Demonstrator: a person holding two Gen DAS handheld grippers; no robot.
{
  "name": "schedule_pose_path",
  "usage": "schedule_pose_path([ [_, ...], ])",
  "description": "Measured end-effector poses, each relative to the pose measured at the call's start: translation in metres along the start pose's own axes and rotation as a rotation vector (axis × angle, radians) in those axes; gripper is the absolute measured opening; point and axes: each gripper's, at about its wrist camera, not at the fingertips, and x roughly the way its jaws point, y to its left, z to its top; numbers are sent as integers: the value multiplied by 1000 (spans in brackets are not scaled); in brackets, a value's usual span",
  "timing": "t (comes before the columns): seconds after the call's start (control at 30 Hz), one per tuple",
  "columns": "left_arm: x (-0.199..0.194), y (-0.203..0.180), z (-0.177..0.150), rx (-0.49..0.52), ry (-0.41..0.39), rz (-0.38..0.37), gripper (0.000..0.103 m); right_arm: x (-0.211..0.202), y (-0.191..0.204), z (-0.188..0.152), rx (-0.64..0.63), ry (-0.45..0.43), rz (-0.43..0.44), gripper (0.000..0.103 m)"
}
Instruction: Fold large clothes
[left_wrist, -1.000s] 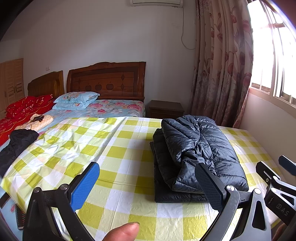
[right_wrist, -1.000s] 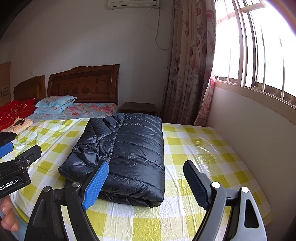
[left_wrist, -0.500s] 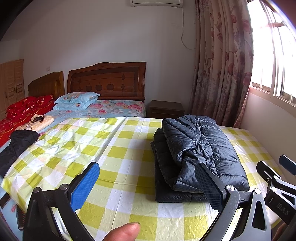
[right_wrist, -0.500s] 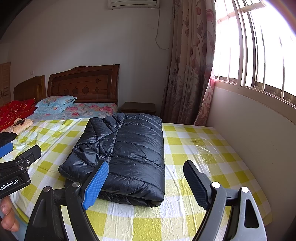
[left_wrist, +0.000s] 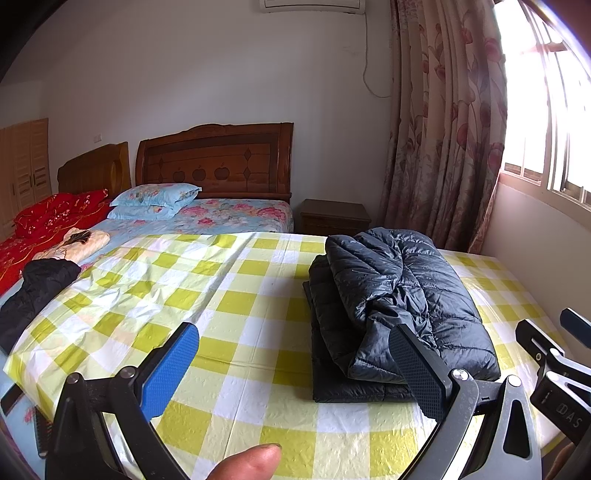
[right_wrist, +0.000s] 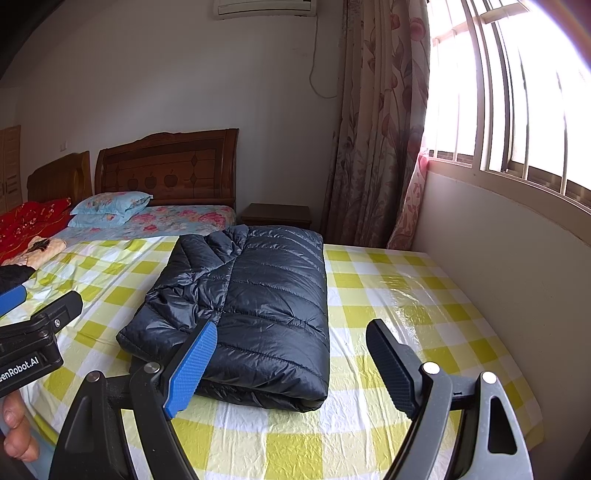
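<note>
Already folded, the dark quilted jacket (right_wrist: 255, 317) lies on the checked sheet (right_wrist: 388, 295), both grippers spread wide, holding nothing.

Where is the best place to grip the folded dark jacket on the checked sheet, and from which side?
Probably the near right corner of the folded jacket, approached from the near edge with the right gripper. There the layers end in one rounded, thick fold; on the left the layers are loose and rumpled and could slip apart.
</note>
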Motion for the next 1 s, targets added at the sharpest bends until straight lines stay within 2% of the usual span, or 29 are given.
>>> schedule_pose_path([
  [1.0, 0, 6, -2, -11, 6, 2, 103, 1, 4, 0, -6, 5, 2, 103],
])
